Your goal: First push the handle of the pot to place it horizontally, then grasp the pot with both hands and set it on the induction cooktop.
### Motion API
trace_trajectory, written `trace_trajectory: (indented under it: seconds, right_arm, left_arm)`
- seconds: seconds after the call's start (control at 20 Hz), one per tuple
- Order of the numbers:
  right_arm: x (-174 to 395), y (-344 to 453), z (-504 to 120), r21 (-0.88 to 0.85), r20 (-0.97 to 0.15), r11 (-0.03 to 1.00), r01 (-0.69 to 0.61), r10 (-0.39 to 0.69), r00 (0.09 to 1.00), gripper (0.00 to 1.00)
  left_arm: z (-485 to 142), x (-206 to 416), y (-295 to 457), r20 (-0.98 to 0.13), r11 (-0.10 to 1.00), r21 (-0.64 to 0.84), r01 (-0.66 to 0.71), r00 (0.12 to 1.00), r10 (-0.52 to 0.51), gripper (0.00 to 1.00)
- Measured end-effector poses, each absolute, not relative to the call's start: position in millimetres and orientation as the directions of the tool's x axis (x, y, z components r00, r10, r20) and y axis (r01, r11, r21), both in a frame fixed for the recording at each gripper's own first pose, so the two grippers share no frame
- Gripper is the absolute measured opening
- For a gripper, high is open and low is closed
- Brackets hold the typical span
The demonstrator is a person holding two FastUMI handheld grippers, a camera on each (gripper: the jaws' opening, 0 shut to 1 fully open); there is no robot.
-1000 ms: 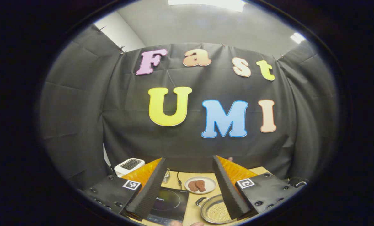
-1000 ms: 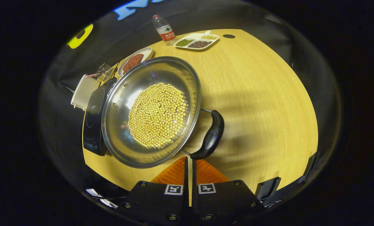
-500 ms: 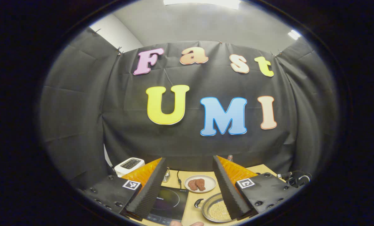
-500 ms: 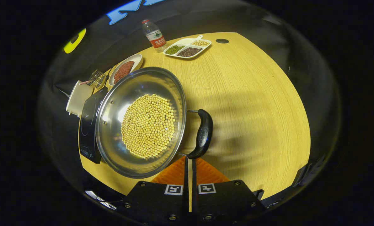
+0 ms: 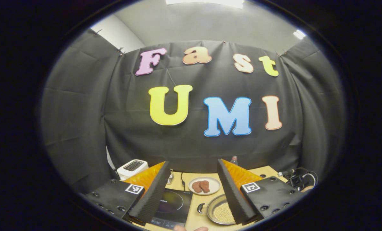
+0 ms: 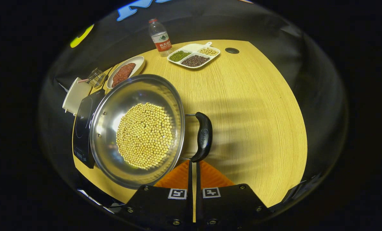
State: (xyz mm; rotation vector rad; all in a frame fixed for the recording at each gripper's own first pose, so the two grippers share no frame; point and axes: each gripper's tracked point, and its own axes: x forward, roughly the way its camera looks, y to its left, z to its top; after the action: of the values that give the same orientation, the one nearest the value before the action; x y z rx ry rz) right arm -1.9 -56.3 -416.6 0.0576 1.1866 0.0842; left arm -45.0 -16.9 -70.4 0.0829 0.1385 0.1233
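Note:
The steel pot [image 6: 136, 128], holding yellow beans, stands on the wooden table [image 6: 258, 112] with its rim over the right edge of the black induction cooktop [image 6: 82, 125]. Its black handle [image 6: 203, 136] sticks out on the right side. My right gripper [image 6: 193, 163] is shut with nothing between the fingers, and its tips touch the handle's near end. In the left gripper view, my left gripper [image 5: 193, 162] stands open above the table's front. Between its fingers lie the cooktop [image 5: 173, 205] and the pot [image 5: 220, 211], partly hidden by the right finger.
A plate of meat [image 6: 125, 70], a water bottle [image 6: 160, 37] and a divided tray of beans [image 6: 194, 56] stand at the back of the table. A white toaster [image 6: 74, 96] and a glass [image 6: 96, 77] sit behind the cooktop. Bare wood lies right of the pot.
The pot has turned and slid left in the right gripper view, its handle swinging with the shut gripper's tips against it. In the left gripper view the table's things look smaller and farther.

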Motion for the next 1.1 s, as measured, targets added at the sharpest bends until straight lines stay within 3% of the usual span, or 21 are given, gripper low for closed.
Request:
trace_trajectory:
  seconds: [0.6,0.65,0.7,0.85,1.05,1.1]
  right_arm:
    - [7.5,-60.5,-413.7,0.07,-0.904,0.997,0.012,0.058,0.423,0.04]
    - [11.7,-60.9,-414.7,0.061,-0.904,0.998,0.016,0.048,0.426,0.04]
    - [15.3,-61.6,-414.7,0.05,-0.904,0.999,0.017,0.038,0.427,0.04]
    - [15.3,-64.8,-413.8,0.011,-0.902,1.0,0.019,0.001,0.432,0.04]
    - [4.9,-77.1,-393.4,-0.05,-0.865,0.998,0.027,-0.057,0.498,0.04]
    - [1.4,-76.7,-377.8,-0.045,-0.845,0.999,0.028,-0.053,0.531,0.1]
  left_arm:
    - [-87.6,-44.4,1.9,-0.17,0.997,0.064,-0.053,0.984,0.063,0.99]
    - [-88.4,-43.9,2.8,-0.174,0.997,0.06,-0.041,0.983,0.051,0.95]
    - [-88.9,-42.4,3.7,-0.178,0.998,0.058,-0.032,0.983,0.042,0.99]
    - [-93.1,-44.0,12.0,-0.185,0.998,0.061,-0.023,0.982,0.034,0.95]
    - [-112.7,-46.4,16.8,-0.218,0.999,0.039,-0.001,0.976,0.009,0.99]
    - [-120.4,-47.5,17.0,-0.23,0.999,0.035,0.013,0.973,-0.004,0.99]
